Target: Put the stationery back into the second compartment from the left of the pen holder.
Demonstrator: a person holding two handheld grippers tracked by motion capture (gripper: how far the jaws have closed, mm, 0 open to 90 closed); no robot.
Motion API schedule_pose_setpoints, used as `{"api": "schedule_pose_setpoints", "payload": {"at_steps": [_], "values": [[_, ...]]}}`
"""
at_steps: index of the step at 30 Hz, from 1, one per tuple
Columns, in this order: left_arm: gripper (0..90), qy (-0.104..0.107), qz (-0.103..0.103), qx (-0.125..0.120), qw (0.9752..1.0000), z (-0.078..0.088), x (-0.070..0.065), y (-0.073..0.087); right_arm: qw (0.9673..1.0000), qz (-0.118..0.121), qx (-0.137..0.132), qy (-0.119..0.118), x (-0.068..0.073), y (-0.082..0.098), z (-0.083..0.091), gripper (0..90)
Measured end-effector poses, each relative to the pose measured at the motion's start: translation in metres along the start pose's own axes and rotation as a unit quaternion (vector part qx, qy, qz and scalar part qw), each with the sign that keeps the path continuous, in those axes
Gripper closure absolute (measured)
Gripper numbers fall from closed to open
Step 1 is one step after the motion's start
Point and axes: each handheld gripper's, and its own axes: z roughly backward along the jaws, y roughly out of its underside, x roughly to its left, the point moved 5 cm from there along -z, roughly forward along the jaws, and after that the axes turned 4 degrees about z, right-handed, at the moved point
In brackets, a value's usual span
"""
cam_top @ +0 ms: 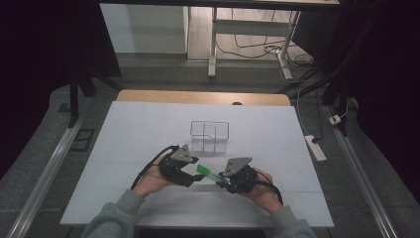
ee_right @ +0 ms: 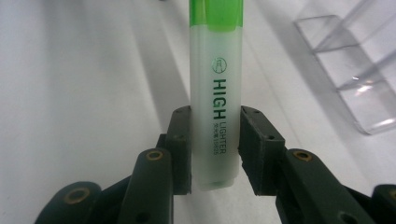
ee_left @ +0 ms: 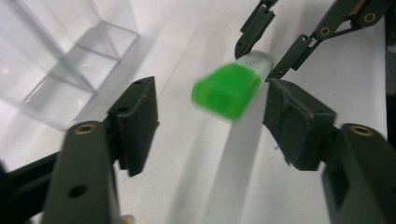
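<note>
A highlighter (cam_top: pixel 208 173) with a pale body and a green cap is held just above the white table, between the two hands. My right gripper (cam_top: pixel 225 179) is shut on its body; in the right gripper view the pads (ee_right: pixel 254 140) press both sides of the barrel (ee_right: pixel 215 93) near its tail end. My left gripper (cam_top: pixel 194 175) faces it from the left. In the left gripper view its jaws stand open on either side of the green cap (ee_left: pixel 226 91), with a gap on each side and no contact. The right gripper's fingers (ee_left: pixel 299 51) show behind the cap.
A clear plastic organizer (cam_top: pixel 209 135) with several compartments stands on the white table top (cam_top: pixel 277 139) just beyond the hands; it shows at the upper left (ee_left: pixel 70 65) and at the right (ee_right: pixel 355 70). Floor, table legs and cables lie beyond the far edge.
</note>
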Motion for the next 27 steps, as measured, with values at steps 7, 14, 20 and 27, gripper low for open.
{"api": "schedule_pose_setpoints", "payload": {"at_steps": [7, 14, 20, 27], "values": [[29.2, 0.006, 0.046, -0.042, 0.998, 0.007, 0.008, 0.004, 0.9987, -0.039, -0.027, 0.017, -0.009, 0.002, 0.006, 66.1], [28.2, 0.01, 0.068, -0.07, 0.9952, 0.009, 0.009, 0.002, 0.9972, -0.059, -0.042, 0.018, -0.011, 0.002, 0.008, 66.1], [27.0, 0.017, 0.076, -0.08, 0.9938, 0.006, 0.008, 0.0, 0.9963, -0.065, -0.054, 0.016, -0.01, -0.001, 0.008, 66.1], [28.4, 0.033, 0.079, -0.09, 0.9923, 0.0, 0.004, -0.004, 0.9959, -0.066, -0.06, 0.013, -0.006, -0.005, 0.005, 66.1]]}}
